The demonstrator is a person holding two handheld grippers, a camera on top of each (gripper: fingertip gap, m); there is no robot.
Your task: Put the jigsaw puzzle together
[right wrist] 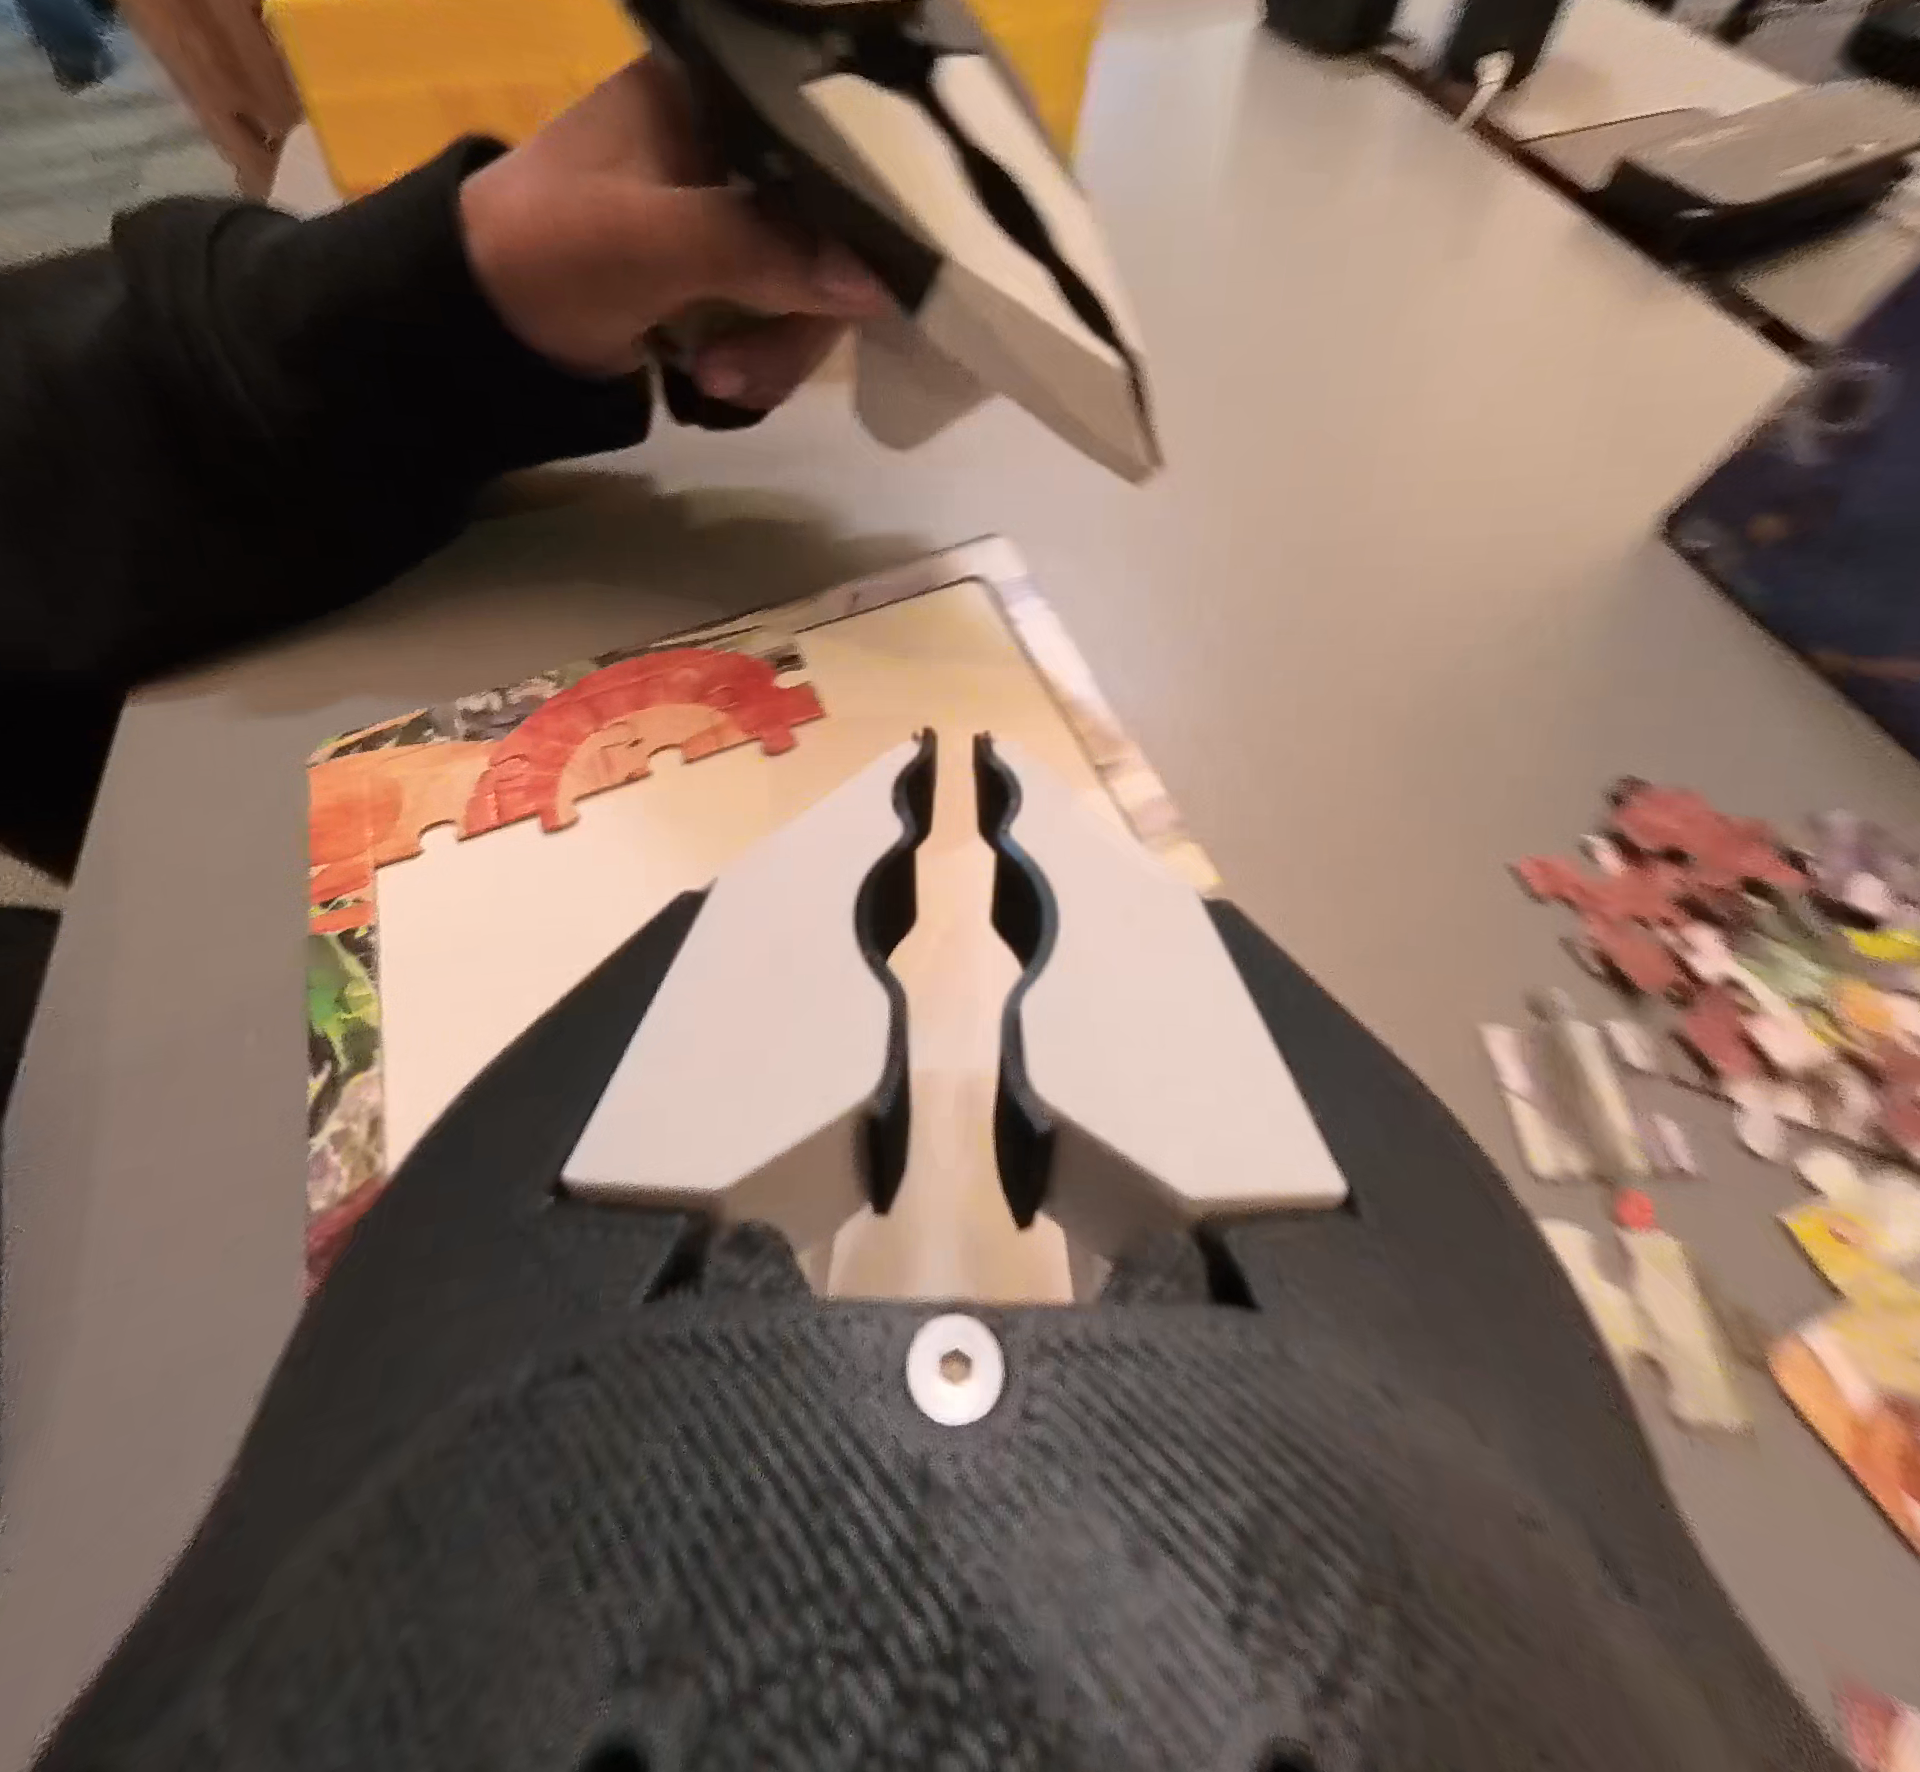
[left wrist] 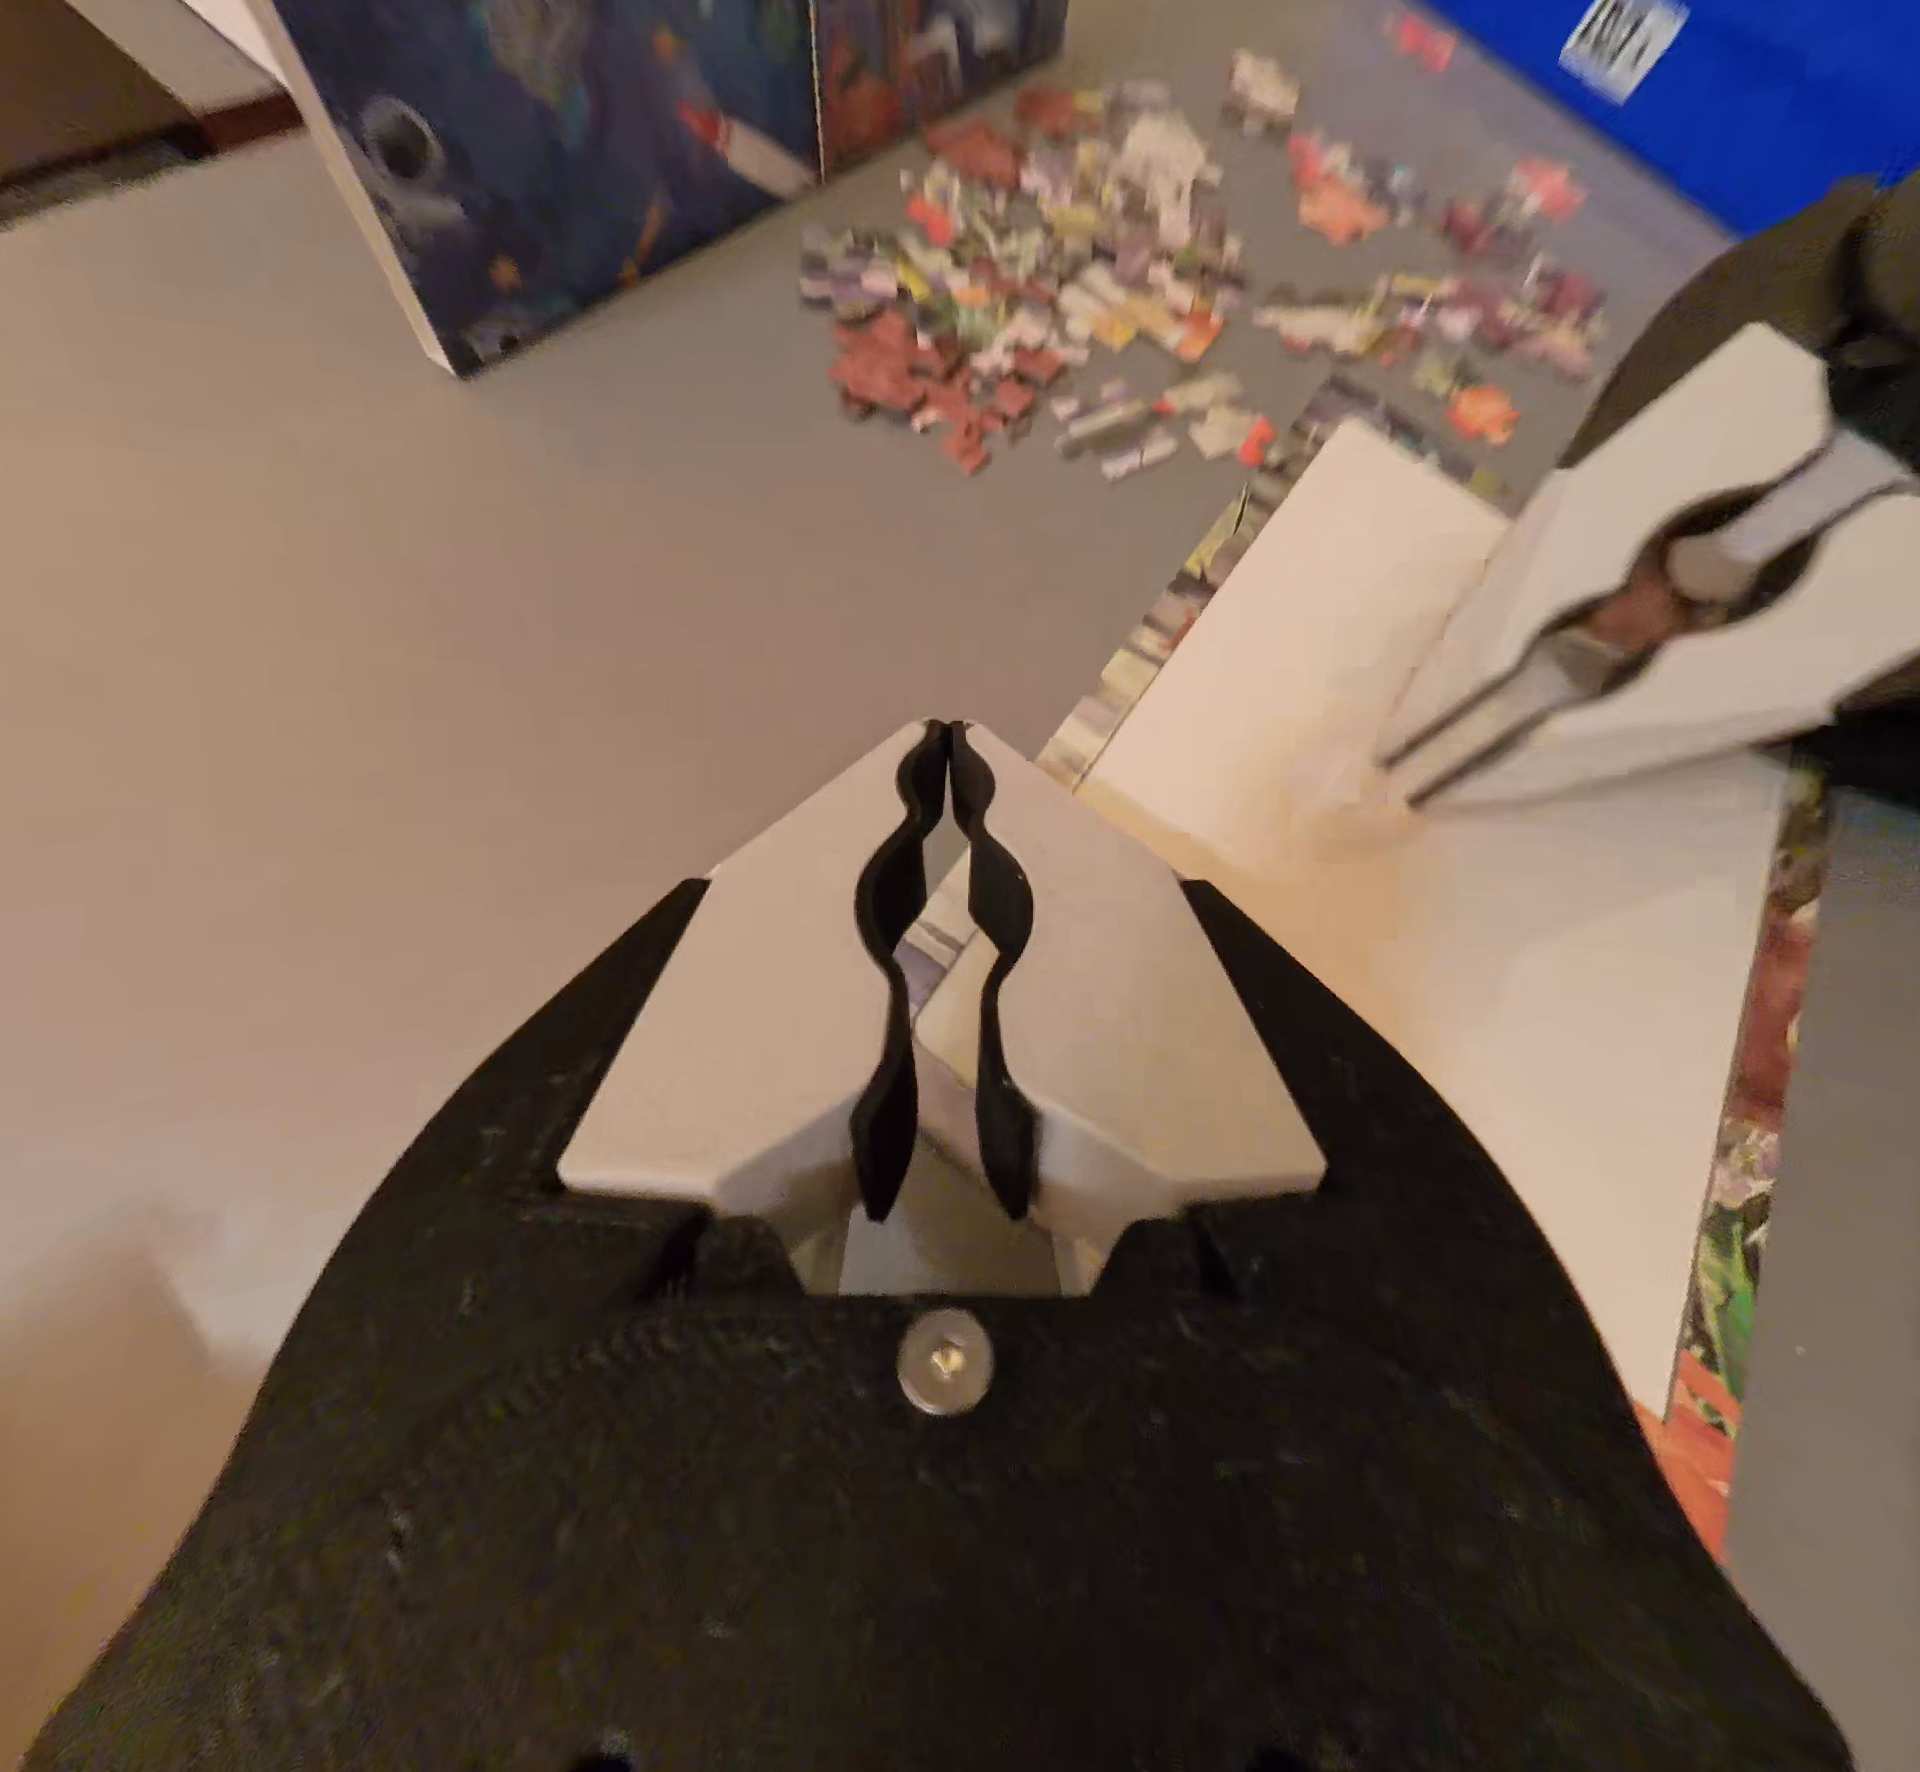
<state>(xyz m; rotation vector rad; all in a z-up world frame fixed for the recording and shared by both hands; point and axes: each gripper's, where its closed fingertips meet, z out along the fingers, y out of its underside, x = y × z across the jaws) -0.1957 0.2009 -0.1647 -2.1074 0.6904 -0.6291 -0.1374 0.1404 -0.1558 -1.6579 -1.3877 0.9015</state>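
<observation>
While only right view shows joined pieces [right wrist: 644,735], left tongs [left wrist: 951,730] meet.

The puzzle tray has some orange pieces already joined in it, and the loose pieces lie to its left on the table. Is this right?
Not quite. The right wrist view shows the loose pieces lying to the right of the tray, not its left. The joined orange pieces are in the tray, as you say.

Bare table [left wrist: 364,631] lies open left; far passage is blocked by box [left wrist: 540,91] and loose pieces [left wrist: 1091,268].
</observation>
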